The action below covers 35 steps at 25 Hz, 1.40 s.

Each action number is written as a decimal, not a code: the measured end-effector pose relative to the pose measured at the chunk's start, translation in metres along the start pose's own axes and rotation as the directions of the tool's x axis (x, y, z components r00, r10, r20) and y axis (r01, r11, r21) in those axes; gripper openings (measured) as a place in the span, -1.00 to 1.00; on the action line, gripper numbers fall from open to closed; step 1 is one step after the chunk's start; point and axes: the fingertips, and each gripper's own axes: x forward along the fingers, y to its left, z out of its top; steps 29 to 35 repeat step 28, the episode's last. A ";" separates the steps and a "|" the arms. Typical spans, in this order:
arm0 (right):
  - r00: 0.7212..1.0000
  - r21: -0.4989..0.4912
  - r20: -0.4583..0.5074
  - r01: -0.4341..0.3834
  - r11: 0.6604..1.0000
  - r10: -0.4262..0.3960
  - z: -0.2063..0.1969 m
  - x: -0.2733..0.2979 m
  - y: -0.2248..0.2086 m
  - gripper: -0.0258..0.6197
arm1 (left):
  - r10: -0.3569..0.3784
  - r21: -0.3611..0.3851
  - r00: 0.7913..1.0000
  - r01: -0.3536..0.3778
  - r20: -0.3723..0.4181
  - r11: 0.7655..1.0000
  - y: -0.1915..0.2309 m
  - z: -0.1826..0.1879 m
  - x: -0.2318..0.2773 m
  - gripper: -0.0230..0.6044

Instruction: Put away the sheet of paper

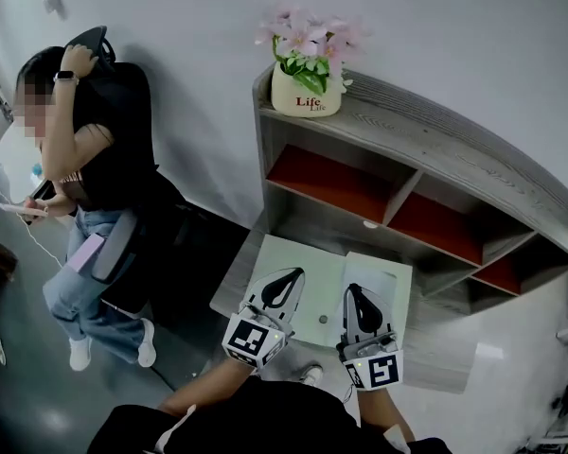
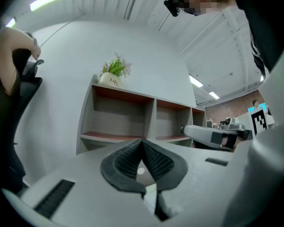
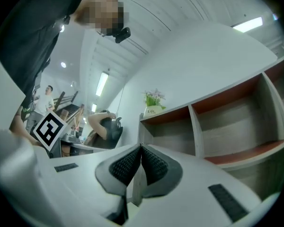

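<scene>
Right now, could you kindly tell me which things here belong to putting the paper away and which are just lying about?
Job: paper, gripped by the left gripper and right gripper; shelf, probably where it goes.
Lying about: flower pot on top of the shelf; seated person; table.
</scene>
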 end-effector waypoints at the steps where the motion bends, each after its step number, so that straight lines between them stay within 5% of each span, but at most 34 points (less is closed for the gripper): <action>1: 1.000 -0.011 -0.007 -0.007 1.000 0.006 0.001 0.003 0.003 -0.85 | 0.006 0.003 1.000 -0.006 0.002 1.000 0.002 0.002 -0.002 -0.90; 12: 0.999 -0.048 -0.028 -0.030 0.998 0.029 0.005 0.024 0.018 -0.85 | 0.063 0.018 0.998 -0.063 0.018 0.998 0.022 0.010 -0.025 -0.90; 35: 0.999 -0.065 -0.031 -0.016 0.998 0.014 0.009 0.029 0.019 -0.85 | 0.047 0.029 0.998 -0.048 0.030 0.998 0.023 0.018 -0.024 -0.90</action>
